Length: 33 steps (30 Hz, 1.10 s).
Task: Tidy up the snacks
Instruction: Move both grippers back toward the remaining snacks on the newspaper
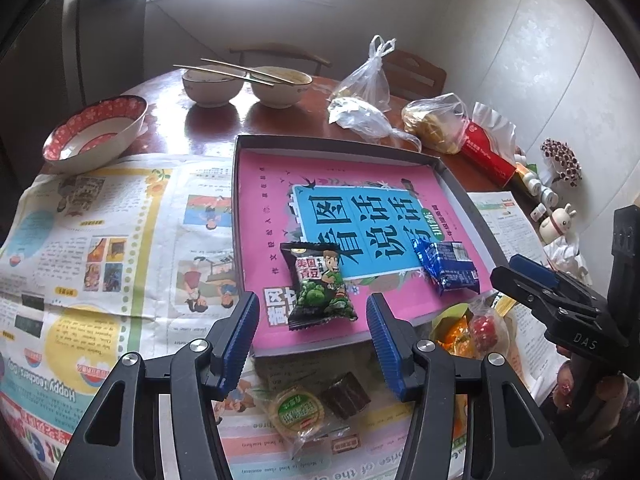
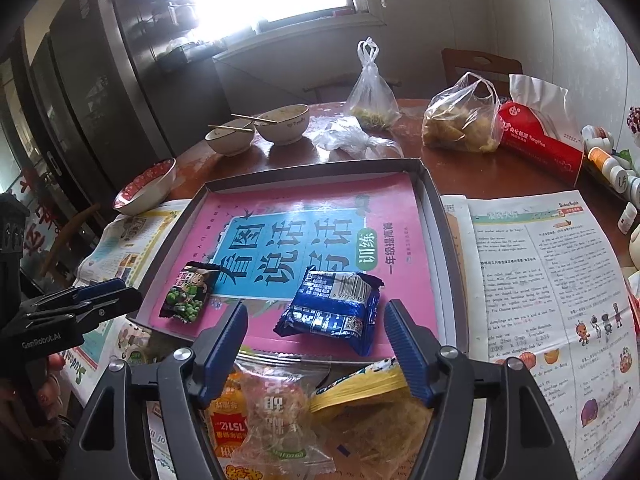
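Your left claw (image 1: 313,334) hangs released and empty over the green pea packet (image 1: 318,286), which lies inside the shallow tray (image 1: 460,178) beside the blue snack packet (image 1: 448,266). From the right wrist, your right claw (image 2: 314,346) is also released, just short of the blue packet, with loose snacks (image 2: 272,408) waiting below on the newspaper-covered counter (image 2: 540,280). Drop squarely over one wrapper before clenching.

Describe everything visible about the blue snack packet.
The blue packet is a small glossy foil pillow pack with crimped ends. White print, a barcode and a QR code face up, so it seems to lie back side up. It looks sealed and lies flat and skewed on the pink book cover inside the tray, right of the green packet. No gripper touches it.
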Each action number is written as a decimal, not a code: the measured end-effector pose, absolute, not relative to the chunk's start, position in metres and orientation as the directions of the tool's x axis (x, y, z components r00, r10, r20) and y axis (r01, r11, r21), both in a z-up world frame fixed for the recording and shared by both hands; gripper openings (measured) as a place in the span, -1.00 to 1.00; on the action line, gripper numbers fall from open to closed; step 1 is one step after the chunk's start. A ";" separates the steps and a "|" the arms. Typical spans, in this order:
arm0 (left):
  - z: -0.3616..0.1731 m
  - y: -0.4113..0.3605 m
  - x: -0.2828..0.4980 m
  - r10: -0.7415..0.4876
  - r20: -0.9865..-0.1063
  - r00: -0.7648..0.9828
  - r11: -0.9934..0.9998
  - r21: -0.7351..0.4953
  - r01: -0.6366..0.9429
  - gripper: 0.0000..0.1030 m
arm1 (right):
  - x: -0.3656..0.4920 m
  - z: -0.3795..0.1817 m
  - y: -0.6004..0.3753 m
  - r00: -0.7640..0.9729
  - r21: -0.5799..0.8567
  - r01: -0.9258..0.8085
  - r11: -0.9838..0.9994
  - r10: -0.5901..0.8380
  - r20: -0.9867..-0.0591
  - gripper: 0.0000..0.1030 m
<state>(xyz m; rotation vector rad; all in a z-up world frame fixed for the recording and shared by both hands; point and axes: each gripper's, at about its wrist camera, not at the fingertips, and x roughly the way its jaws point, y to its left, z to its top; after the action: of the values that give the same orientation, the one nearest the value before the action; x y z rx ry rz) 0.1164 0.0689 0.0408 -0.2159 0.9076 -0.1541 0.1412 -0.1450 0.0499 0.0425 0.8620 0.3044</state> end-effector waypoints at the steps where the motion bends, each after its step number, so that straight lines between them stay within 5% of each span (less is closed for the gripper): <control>1: 0.040 0.069 0.115 -0.225 -0.762 0.607 0.967 -0.252 0.042 0.12 | 0.140 0.050 -0.145 0.612 0.159 -0.248 0.956 0.281 -0.739 0.37; 15: 0.035 0.075 0.094 -0.218 -0.758 0.615 0.968 -0.250 0.034 0.15 | 0.118 0.047 -0.142 0.615 0.147 -0.270 0.952 0.288 -0.734 0.40; 18: 0.033 0.076 0.089 -0.214 -0.758 0.616 0.969 -0.244 0.036 0.37 | 0.113 0.044 -0.141 0.613 0.146 -0.273 0.951 0.289 -0.735 0.43; 33: 0.020 0.074 0.072 -0.191 -0.778 0.599 0.979 -0.199 0.053 0.37 | 0.097 0.038 -0.139 0.611 0.142 -0.280 0.949 0.291 -0.736 0.44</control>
<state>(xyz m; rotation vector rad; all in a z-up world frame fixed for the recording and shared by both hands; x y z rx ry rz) 0.0715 0.0743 0.0201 -0.1616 0.9188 -0.1421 0.0974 -0.1391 0.0379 0.0135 0.8514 0.3295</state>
